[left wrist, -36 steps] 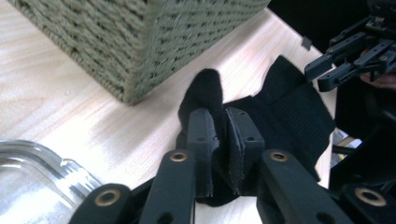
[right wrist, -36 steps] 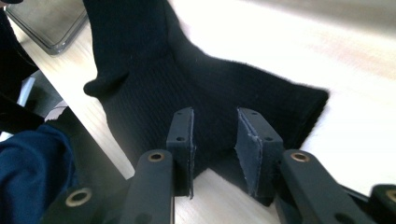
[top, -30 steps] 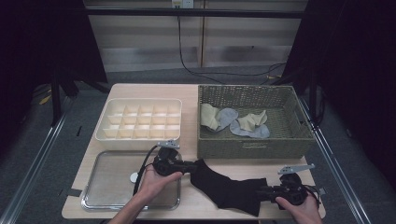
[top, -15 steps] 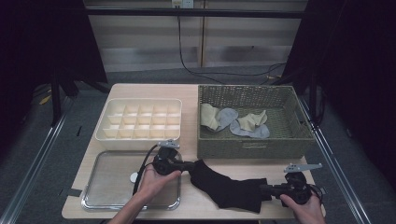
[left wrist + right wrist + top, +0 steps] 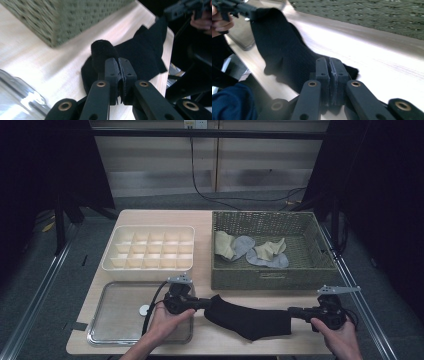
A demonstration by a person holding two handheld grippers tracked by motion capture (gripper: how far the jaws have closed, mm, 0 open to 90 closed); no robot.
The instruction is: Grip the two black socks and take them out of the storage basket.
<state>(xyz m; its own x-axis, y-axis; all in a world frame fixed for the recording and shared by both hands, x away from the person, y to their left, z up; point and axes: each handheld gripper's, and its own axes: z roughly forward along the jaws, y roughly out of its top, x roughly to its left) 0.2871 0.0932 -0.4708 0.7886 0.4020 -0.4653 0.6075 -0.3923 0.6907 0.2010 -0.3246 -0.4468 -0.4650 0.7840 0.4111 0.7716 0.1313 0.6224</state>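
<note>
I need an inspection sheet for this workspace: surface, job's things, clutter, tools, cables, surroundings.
Surface: wooden table, bare at the front edge.
Job's things: black sock stretched between both tools.
Clutter: divided tray; wicker basket with pale socks; metal tray.
Tools: left tool and right tool each shut on a sock end.
Cables: black cable from the left tool.
Surroundings: dark floor, rails.
</note>
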